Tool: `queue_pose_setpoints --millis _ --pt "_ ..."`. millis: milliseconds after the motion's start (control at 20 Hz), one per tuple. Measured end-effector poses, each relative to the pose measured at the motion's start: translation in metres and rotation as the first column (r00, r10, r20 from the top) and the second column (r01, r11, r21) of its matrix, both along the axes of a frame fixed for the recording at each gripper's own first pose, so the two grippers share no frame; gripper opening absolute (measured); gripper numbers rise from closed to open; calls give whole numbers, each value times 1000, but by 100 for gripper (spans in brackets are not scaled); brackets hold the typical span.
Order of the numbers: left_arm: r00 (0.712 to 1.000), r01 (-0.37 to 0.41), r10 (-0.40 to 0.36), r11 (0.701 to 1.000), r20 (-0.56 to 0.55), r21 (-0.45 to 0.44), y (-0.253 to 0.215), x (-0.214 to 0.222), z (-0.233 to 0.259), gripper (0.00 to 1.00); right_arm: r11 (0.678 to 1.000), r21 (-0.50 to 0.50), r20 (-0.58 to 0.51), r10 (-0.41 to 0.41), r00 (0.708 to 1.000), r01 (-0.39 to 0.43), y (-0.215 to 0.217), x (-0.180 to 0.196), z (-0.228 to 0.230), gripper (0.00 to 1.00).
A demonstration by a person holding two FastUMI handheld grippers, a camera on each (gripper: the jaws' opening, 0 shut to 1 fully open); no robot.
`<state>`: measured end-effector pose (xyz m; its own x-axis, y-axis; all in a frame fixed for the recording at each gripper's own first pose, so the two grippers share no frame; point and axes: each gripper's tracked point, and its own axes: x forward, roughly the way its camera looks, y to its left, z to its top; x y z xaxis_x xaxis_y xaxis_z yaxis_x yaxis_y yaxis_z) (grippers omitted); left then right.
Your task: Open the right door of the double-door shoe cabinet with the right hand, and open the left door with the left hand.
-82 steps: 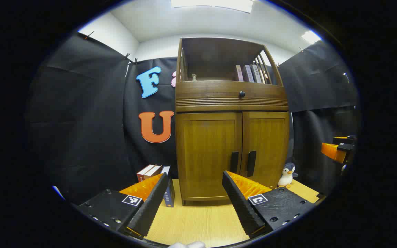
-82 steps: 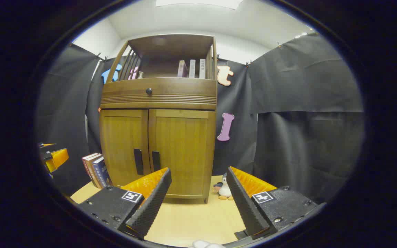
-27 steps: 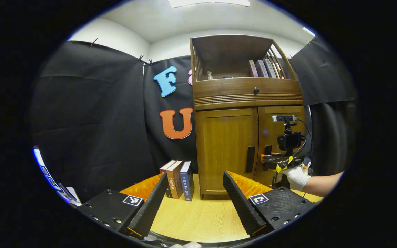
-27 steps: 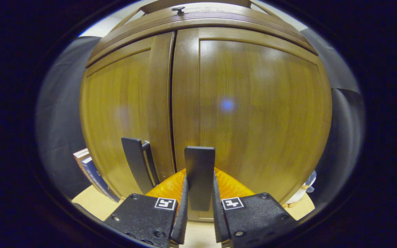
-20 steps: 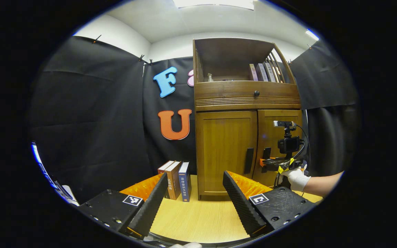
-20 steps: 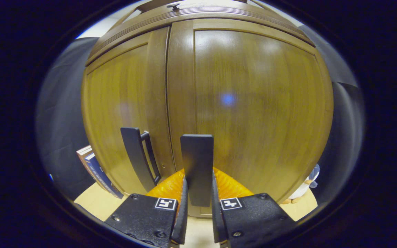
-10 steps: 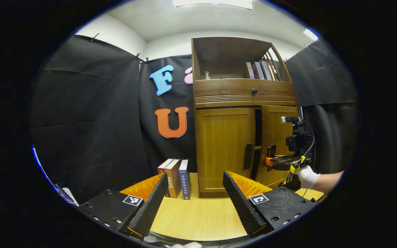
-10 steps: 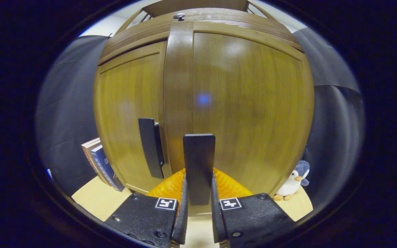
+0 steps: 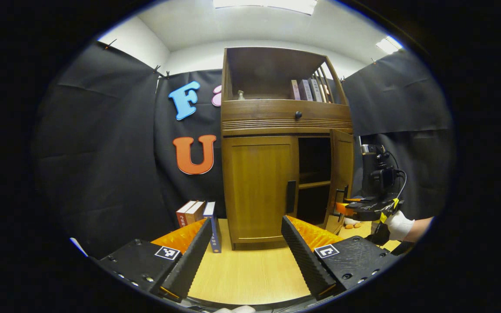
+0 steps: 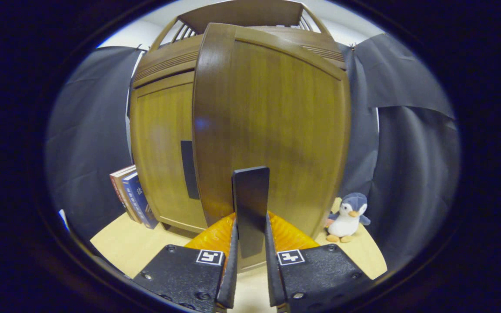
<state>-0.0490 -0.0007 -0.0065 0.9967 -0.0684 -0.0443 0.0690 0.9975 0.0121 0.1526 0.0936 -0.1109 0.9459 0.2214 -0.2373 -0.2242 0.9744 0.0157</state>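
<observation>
My left gripper view shows the shoe cabinet's (image 9: 285, 126) dark interior behind the right door (image 9: 341, 174), swung ajar. My right gripper (image 10: 250, 256) clamps the right door's handle (image 10: 250, 208). My left gripper (image 9: 246, 256) hovers apart, probably well short of the closed left door (image 9: 259, 187).

Shoe cabinet with its right door swung open and its left door shut

The shoe cabinet (image 9: 285, 126) is brown wood and stands upright at the far side of the table. Its right door (image 9: 339, 178) is swung well out toward the near side, showing a dark inside with a shelf. A flat dark handle (image 10: 250, 208) stands upright on that door. The left door (image 9: 259, 187) is closed flat, with its own dark upright handle (image 9: 291, 196) near the middle edge.
</observation>
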Motion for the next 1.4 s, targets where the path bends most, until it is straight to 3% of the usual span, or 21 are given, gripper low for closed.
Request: queue_pose_setpoints --millis 50,400,450,600,1150,1400 --pt "1000 16 -16 1000 0 -2 -5 0 0 96 1000 -3 -1 -13 1000 13 -9 -6 -1 32" --pt "988 152 -152 988 4 1 -50 3 1 96 994 20 -6 -109 994 109 -60 -37 -3 25" --pt "986 168 -168 986 5 -3 -55 4 1 100 993 25 -9 -119 993 119 -65 -40 -3 25" --pt "979 204 -204 979 5 9 -68 1 2 96 988 48 -18 -147 989 148 -83 -45 -4 21" --pt "954 300 -300 954 -19 18 -112 5 -14 96 970 76 -40 -229 973 231 -152 -52 -6 5" --pt "951 309 -309 951 -19 8 -145 12 -11 96 972 92 -51 -214 976 218 -184 -50 -5 4"
